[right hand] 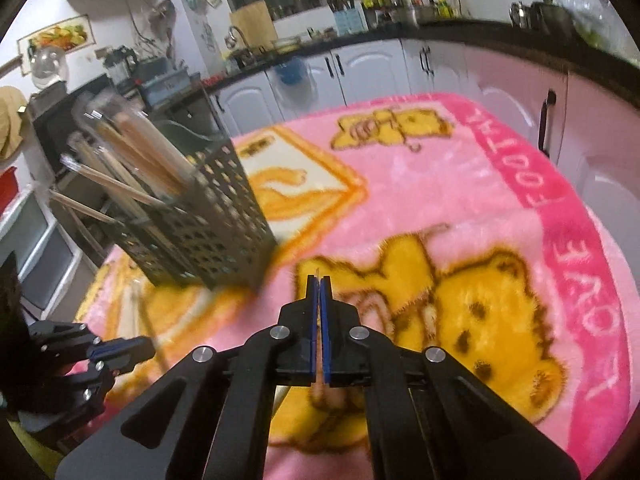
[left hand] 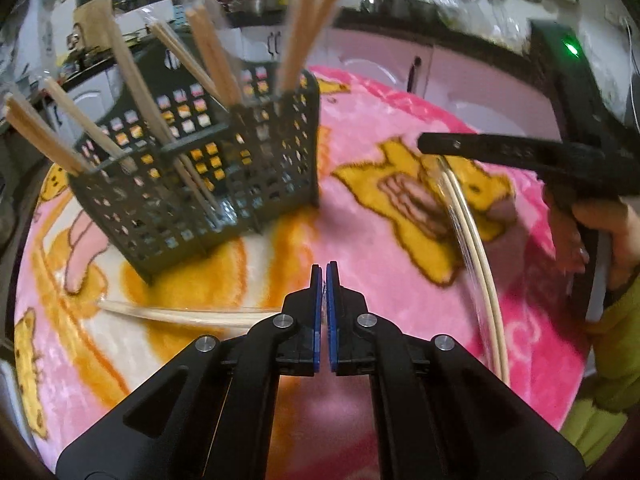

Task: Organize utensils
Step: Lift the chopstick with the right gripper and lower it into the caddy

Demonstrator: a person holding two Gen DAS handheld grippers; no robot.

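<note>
A dark perforated utensil basket (left hand: 208,184) stands on the pink blanket and holds several wrapped chopstick pairs (left hand: 208,56); it also shows in the right wrist view (right hand: 208,236). My left gripper (left hand: 323,270) is shut over the plastic end of a wrapped pale chopstick pair (left hand: 180,314) lying on the blanket. My right gripper (right hand: 319,280) is shut on a wrapped chopstick pair (left hand: 480,252) that hangs down from its fingers (left hand: 440,146), to the right of the basket. The left gripper shows at the lower left of the right wrist view (right hand: 120,350).
The pink cartoon blanket (right hand: 460,184) covers the round table. Kitchen cabinets (right hand: 360,68) and a cluttered black counter (right hand: 440,20) stand behind. A black device with a green light (left hand: 568,52) is at the far right. The person's hand in a green sleeve (left hand: 616,240) holds the right gripper.
</note>
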